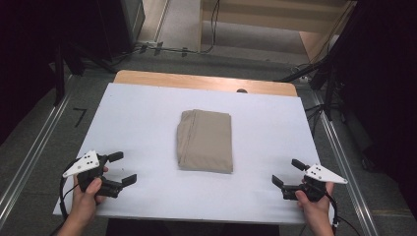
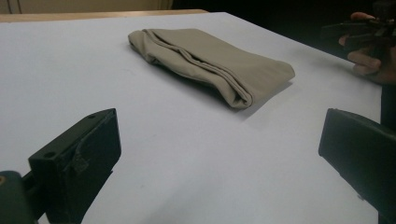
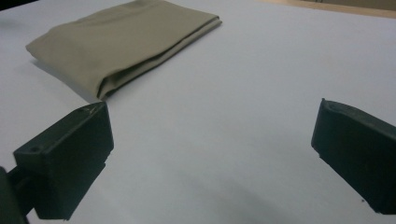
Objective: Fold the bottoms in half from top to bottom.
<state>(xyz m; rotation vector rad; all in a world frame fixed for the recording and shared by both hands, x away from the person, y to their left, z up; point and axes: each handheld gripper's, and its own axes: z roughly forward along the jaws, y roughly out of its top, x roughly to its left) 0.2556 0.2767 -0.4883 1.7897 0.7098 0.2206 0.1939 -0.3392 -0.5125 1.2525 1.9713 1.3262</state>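
Two grippers are at the bottom of the high view, one in each lower corner, each held in a hand. Left gripper: black body with a white three-cornered plate on top, lower left of the frame, jaws apart with nothing between them, over the near edge of the white rectangular surface. Right gripper: same build, lower right of the frame, jaws likewise apart and holding nothing, pointing up and left toward the frame centre.

Task thing: one folded beige cloth, a flat rectangular bundle, at the centre of the high view, lying on the white surface. It sits between the two grippers and well apart from both. Its long sides run top to bottom in the frame; a seam or hem line shows along its upper left corner.

Left gripper view: black jaws in the lower left and lower right corners, white surface between them. Folded cloth in the upper middle, layered edges facing the camera. The right gripper with its hand is at the upper right edge.

Right gripper view: jaws at lower left and right, wide apart. Cloth in the upper left, stacked fold edges visible along its right side. Light wooden strip borders the surface's far edge.
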